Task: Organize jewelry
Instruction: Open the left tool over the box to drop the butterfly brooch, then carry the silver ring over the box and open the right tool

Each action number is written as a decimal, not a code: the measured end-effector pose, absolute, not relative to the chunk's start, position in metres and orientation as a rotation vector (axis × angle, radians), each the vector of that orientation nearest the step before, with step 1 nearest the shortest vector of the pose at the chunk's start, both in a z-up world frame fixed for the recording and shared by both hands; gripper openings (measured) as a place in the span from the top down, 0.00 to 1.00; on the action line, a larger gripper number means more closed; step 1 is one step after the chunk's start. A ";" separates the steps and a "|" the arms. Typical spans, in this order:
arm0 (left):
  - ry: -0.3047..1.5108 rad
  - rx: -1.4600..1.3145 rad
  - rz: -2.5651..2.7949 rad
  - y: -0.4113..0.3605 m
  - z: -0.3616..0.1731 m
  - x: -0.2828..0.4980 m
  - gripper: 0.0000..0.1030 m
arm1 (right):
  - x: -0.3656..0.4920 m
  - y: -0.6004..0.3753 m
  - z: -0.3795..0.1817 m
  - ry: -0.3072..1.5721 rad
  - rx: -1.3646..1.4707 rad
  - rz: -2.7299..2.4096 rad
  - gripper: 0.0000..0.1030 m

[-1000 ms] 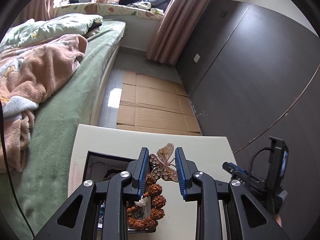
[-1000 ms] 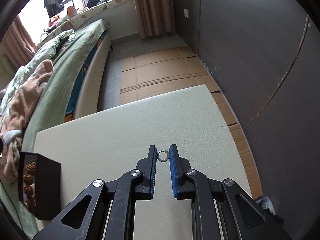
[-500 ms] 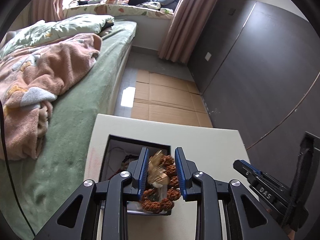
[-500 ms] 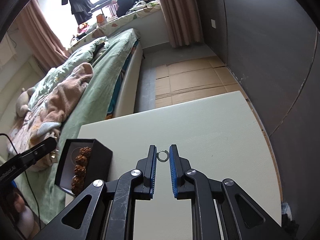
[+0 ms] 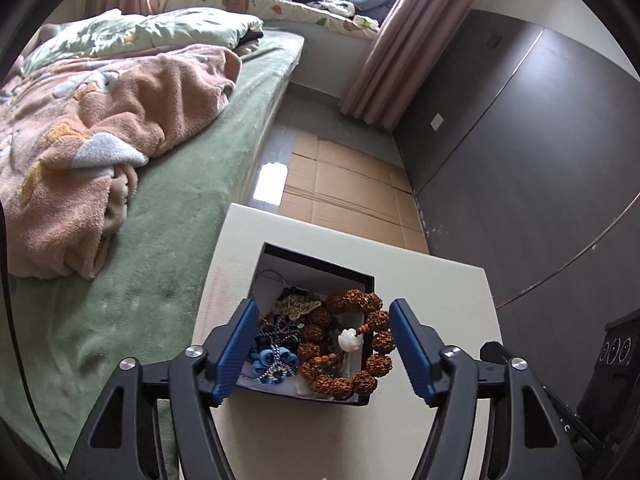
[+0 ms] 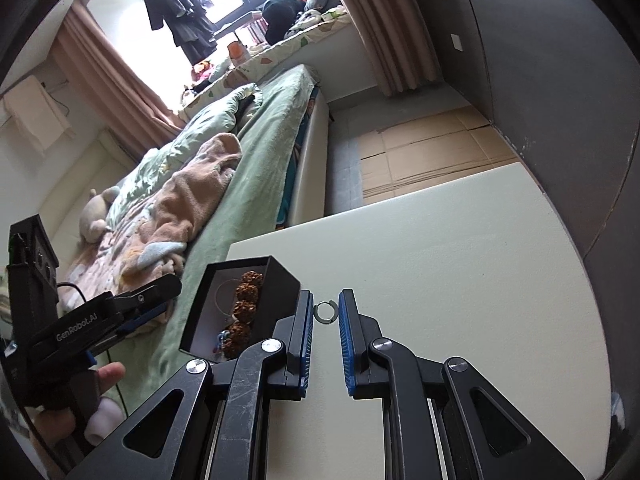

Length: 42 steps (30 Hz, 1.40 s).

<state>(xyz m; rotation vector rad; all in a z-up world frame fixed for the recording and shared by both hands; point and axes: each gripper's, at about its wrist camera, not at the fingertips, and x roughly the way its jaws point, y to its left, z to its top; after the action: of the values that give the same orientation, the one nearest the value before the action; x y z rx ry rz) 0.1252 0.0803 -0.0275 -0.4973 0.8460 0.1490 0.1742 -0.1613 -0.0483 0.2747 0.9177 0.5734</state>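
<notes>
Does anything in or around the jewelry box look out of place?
Yes: the brown bead bracelet hangs over the right rim of the black jewelry box instead of lying wholly inside. Nothing else looks spilled or damaged.

I see the table (image 6: 460,264) as a cream, matt surface with a fine leather-like grain. The box (image 5: 352,274) looks like matt black card outside and white inside. The bracelet (image 5: 360,344) has rough, knobbly brown beads like dried seeds. The ring (image 6: 326,313) in my right tongs (image 6: 325,318) is shiny metal. Both left tongs (image 5: 322,354) and right look like matt black plastic with ribbed blue pads (image 5: 236,350) and bright metal rivets. The blanket (image 5: 100,120) on the bed is fluffy cloth.
</notes>
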 end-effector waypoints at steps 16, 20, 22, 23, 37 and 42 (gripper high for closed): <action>0.778 -0.634 0.185 0.128 -0.013 0.113 0.31 | 0.174 -0.086 -0.047 0.905 0.371 0.837 0.86; 0.770 -0.629 0.199 0.134 -0.011 0.110 0.31 | 0.177 -0.065 -0.053 0.947 0.359 0.869 0.84; 0.772 -0.629 0.201 0.137 -0.011 0.108 0.31 | 0.179 -0.062 -0.057 0.989 0.358 0.863 0.63; 0.772 -0.631 0.198 0.138 -0.011 0.107 0.30 | 0.179 -0.065 -0.058 0.985 0.358 0.847 0.46; 0.740 -0.587 0.122 0.104 0.001 0.090 0.07 | 0.148 -0.125 -0.034 0.902 0.337 0.713 0.12; 0.738 -0.554 0.072 0.080 0.004 0.074 0.02 | 0.129 -0.144 -0.026 0.875 0.287 0.665 0.03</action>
<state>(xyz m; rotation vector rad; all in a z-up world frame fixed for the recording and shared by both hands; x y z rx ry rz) 0.0742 0.0796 0.0043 -0.5538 0.7377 0.0718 0.1289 -0.1439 -0.0258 0.2873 0.8747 0.6650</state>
